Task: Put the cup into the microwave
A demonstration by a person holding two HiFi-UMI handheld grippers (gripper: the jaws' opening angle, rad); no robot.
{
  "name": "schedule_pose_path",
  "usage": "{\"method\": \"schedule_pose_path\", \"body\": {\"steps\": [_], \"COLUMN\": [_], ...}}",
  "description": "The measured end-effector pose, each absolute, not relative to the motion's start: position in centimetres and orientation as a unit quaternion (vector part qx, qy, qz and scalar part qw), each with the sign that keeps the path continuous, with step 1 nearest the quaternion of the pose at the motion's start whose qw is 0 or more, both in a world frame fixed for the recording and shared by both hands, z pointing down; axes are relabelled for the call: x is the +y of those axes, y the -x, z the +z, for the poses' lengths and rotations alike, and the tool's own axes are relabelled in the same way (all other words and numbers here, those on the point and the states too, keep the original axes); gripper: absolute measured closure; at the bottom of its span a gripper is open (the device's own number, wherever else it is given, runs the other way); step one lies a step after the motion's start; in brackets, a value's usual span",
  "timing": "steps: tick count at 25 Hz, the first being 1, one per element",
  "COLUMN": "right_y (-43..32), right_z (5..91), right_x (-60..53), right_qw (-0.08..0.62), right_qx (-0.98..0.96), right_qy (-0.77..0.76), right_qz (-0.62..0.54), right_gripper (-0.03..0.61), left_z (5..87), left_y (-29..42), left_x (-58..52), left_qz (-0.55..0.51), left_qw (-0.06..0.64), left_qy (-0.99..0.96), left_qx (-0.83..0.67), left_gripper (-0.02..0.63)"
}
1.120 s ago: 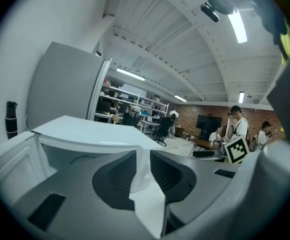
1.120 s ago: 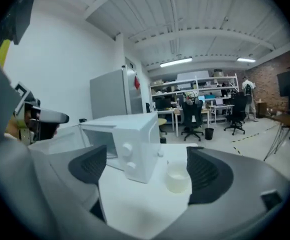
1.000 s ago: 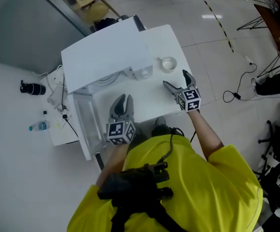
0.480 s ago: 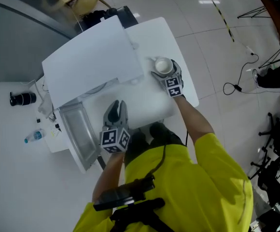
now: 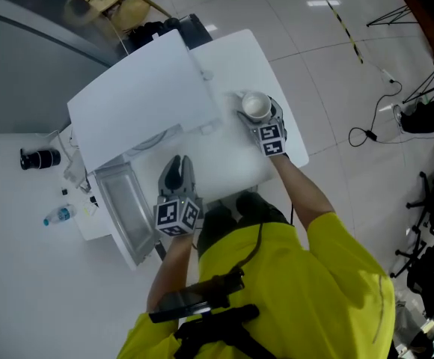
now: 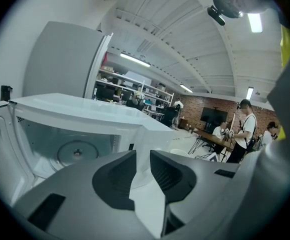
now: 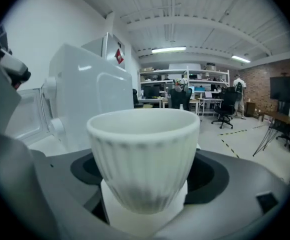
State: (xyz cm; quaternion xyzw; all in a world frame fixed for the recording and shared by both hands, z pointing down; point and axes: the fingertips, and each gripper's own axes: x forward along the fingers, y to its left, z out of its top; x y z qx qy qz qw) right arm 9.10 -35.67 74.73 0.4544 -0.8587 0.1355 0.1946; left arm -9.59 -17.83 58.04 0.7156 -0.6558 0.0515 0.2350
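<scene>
A white ribbed cup (image 5: 255,105) stands upright on the white table (image 5: 236,167), just right of the white microwave (image 5: 142,96). The microwave's door (image 5: 123,209) hangs open at its left, and the left gripper view looks into the cavity with its glass turntable (image 6: 77,151). My right gripper (image 5: 257,111) has one jaw on each side of the cup (image 7: 144,154). Those jaws are closing, with a little room still showing at the cup's sides. My left gripper (image 5: 178,172) hovers over the table in front of the open cavity, its jaws (image 6: 142,156) close together and empty.
On the floor to the left lie a water bottle (image 5: 56,217) and a black cylinder (image 5: 37,158). A black cable (image 5: 367,135) trails over the floor to the right. The table's edge runs just right of the cup. People stand far off (image 6: 242,129).
My right gripper has gone forward and down from the table's front to the cup and now has it between its jaws. My left gripper has sunk a little and then kept still.
</scene>
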Motion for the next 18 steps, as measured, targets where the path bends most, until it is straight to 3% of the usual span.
{"method": "schedule_pose_path", "body": {"steps": [9, 18], "right_y": [-9.8, 1.9], "right_z": [61.1, 55.0], "right_x": [-22.5, -13.4], "right_qw": [0.178, 0.17], "right_qx": [-0.876, -0.933], "right_qy": [-0.416, -0.276], "right_qz": [0.164, 0.157], "right_gripper": [0.106, 0.104], "left_z": [56.7, 54.1], "left_y": [10.6, 17.6], "left_x": [-15.2, -8.8], "left_qz": [0.023, 0.025], "left_qw": [0.226, 0.211], "left_qy": [-0.714, -0.682], "left_qx": [-0.662, -0.7], "left_gripper": [0.534, 0.534]}}
